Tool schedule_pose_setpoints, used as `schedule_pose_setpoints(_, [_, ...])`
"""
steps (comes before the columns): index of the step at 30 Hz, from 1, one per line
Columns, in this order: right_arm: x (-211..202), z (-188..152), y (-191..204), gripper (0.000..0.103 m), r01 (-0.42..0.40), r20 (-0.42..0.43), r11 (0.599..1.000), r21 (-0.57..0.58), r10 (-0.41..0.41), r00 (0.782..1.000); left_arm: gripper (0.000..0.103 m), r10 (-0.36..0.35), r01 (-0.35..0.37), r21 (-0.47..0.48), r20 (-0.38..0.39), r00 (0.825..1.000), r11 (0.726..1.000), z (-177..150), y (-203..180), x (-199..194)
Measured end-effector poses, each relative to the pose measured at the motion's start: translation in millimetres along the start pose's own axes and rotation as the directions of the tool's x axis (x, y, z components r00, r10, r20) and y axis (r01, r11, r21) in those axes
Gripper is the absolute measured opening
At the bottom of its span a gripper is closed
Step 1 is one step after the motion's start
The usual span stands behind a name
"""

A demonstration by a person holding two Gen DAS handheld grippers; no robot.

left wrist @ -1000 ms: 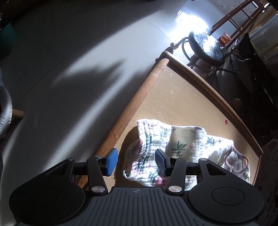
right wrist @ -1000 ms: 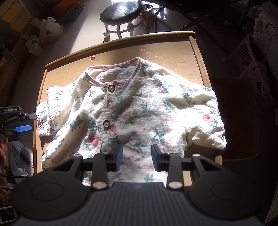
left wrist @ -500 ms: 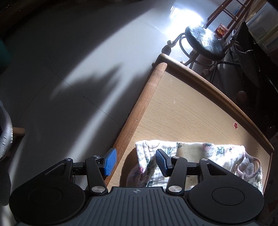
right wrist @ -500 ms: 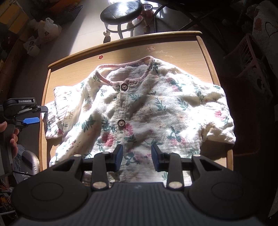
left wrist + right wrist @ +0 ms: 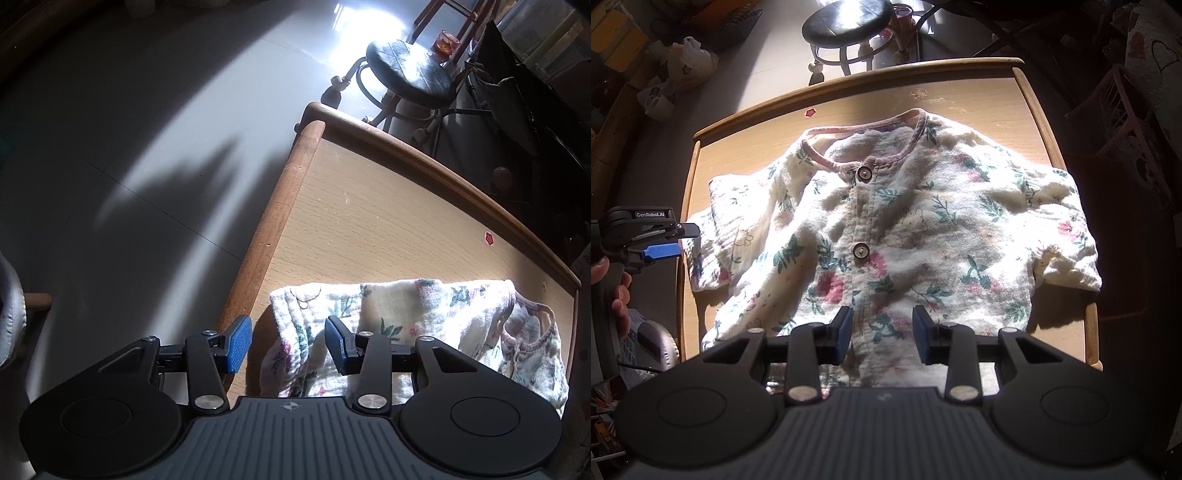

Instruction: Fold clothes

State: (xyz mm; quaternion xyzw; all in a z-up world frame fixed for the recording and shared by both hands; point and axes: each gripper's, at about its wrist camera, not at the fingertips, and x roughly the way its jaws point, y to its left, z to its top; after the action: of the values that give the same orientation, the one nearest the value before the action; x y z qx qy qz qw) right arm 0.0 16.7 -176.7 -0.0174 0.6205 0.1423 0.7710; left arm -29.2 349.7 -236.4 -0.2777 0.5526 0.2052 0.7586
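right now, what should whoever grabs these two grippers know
Left gripper: open, empty, at the table's left edge by the shirt's left sleeve.
Right gripper: open, empty, above the shirt's hem, jaws on either side of the button strip.
The shirt lies face up, spread flat, buttoned, collar away from you; the right sleeve reaches the table's right edge.
Done: shirt laid out.
Left: every fold, probably the left sleeve first.

Floral shirt (image 5: pixel 886 229), seemingly flat, buttoned
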Motion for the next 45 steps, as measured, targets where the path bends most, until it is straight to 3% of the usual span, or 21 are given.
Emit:
schedule_pose_setpoints(13, [0.3, 4.9, -8.2, 0.035, -0.001, 0.017, 1.0, 0.013, 0.001, 1.0, 0.005, -0.031, 0.031, 0.03, -0.024, 0.999, 0.999, 2.0, -4.6, 10.9])
schedule_pose_setpoints(27, [2.7, 41.6, -42.0, 0.035, -0.003, 0.078, 1.0, -0.002, 0.004, 0.997, 0.004, 0.015, -0.02, 0.053, 0.084, 0.996, 0.998, 42.0, 4.0, -12.1])
schedule_pose_setpoints(37, [4.4, 67.8, -66.1, 0.035, -0.005, 0.122, 1.0, -0.013, 0.006, 0.992, 0.004, 0.042, -0.052, 0.096, 0.106, 0.993, 0.994, 55.8, -1.7, -21.4])
schedule_pose_setpoints(45, [55.0, 140.3, -66.2, 0.035, 0.036, 0.081, 0.973, -0.227, -0.018, 0.997, 0.004, 0.05, -0.057, 0.061, 0.113, 0.992, 0.997, 53.7, 1.5, -26.7])
